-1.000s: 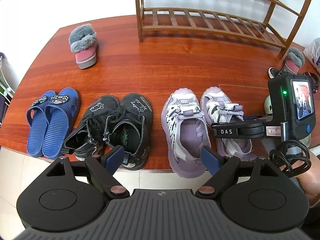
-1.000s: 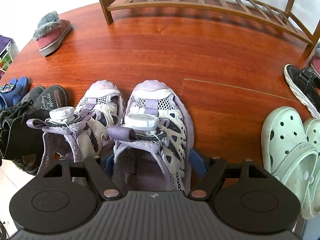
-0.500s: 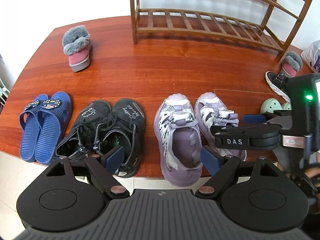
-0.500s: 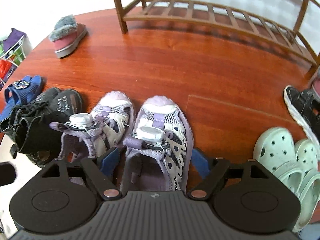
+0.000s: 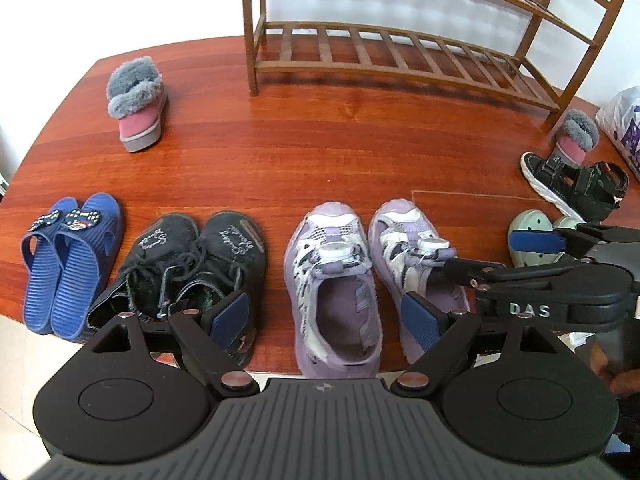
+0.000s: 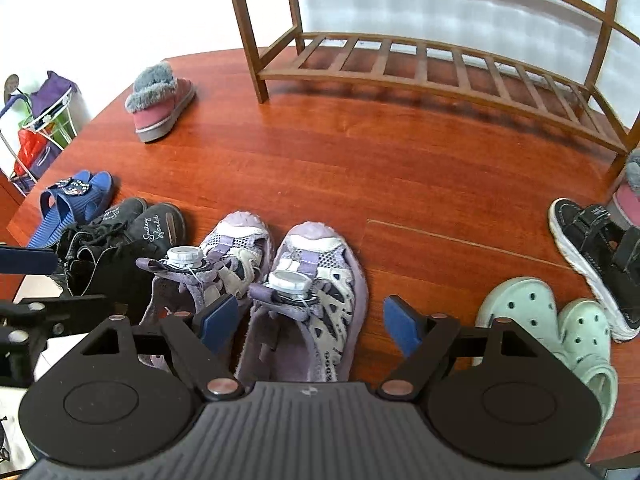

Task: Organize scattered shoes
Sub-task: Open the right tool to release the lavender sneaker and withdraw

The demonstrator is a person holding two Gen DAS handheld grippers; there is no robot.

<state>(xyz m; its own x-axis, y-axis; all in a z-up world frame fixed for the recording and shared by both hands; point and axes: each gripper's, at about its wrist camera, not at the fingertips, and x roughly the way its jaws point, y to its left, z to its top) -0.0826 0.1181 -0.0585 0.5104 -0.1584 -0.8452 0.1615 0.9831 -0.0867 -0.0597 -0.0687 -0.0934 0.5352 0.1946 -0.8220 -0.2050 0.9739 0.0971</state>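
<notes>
Right claw (image 6: 310, 322): jaws wide, just been opening, straddling the right lilac sneaker (image 6: 310, 304) without pressing it.
Left claw (image 5: 324, 318): wide, empty.
Lilac pair: at the floor's near edge; a snagged strap would drag one off.
Pink boot (image 5: 138, 104): far left, its mate (image 5: 576, 138) far right; mispairing risk.
</notes>
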